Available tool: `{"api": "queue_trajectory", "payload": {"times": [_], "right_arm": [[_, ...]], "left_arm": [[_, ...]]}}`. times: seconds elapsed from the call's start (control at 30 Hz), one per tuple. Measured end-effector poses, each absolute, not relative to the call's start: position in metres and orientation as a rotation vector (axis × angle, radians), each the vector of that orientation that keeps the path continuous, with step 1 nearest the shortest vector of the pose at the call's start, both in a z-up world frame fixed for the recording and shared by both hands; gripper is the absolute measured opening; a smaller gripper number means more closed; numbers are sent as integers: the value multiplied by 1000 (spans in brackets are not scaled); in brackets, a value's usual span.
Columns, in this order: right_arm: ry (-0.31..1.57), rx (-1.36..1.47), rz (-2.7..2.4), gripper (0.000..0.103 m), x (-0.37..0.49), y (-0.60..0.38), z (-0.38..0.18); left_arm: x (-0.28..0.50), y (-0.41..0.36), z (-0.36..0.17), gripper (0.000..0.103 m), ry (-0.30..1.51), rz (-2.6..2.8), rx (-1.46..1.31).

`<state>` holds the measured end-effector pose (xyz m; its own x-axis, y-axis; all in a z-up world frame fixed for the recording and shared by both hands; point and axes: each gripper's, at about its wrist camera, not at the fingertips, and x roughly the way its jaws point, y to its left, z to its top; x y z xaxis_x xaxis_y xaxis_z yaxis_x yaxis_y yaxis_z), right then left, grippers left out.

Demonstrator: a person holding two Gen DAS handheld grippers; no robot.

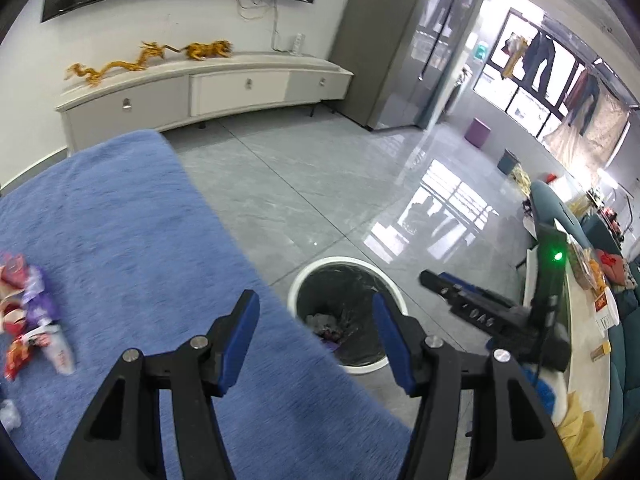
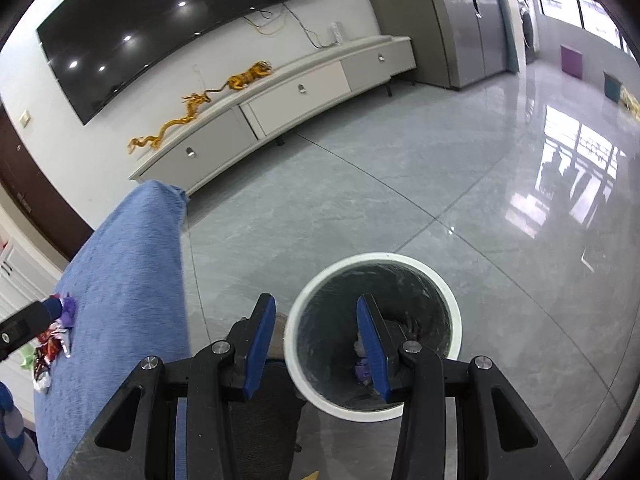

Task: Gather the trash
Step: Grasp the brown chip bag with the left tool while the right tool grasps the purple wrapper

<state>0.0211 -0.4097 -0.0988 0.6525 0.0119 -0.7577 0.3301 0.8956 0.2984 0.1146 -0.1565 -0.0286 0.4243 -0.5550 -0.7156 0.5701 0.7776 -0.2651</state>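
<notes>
A white-rimmed waste bin (image 1: 340,261) with a dark liner stands on the grey floor beside a table under a blue cloth (image 1: 120,220). Crumpled trash (image 1: 326,322) lies at the bin's bottom. Red, purple and white snack wrappers (image 1: 30,312) lie on the cloth at the far left. My left gripper (image 1: 315,302) is open and empty, hovering over the cloth's edge next to the bin. My right gripper (image 2: 316,304) is open and empty above the bin (image 2: 400,258), where purple trash (image 2: 362,370) shows inside. The wrappers (image 2: 52,340) appear at the left of the right wrist view.
A low white TV cabinet (image 1: 224,88) with golden dragon figures (image 1: 120,66) runs along the back wall under a dark screen. A grey cupboard (image 1: 380,40) stands to its right. A counter with clutter (image 1: 592,280) and a teal sofa sit at the far right. Glossy floor tiles stretch beyond the bin.
</notes>
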Motion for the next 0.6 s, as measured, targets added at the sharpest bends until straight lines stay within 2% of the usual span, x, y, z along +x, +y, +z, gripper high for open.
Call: {"api": "queue_trajectory", "payload": {"times": [0.33,0.6], "right_arm": [[813,307,-128,40,37,-342,-46],[824,244,-46,40,51,-282,-31]], "left_arm": [[106,-48,-16,57,821,-609,-85],[117,44,-23,57,805,-439,-156]]}}
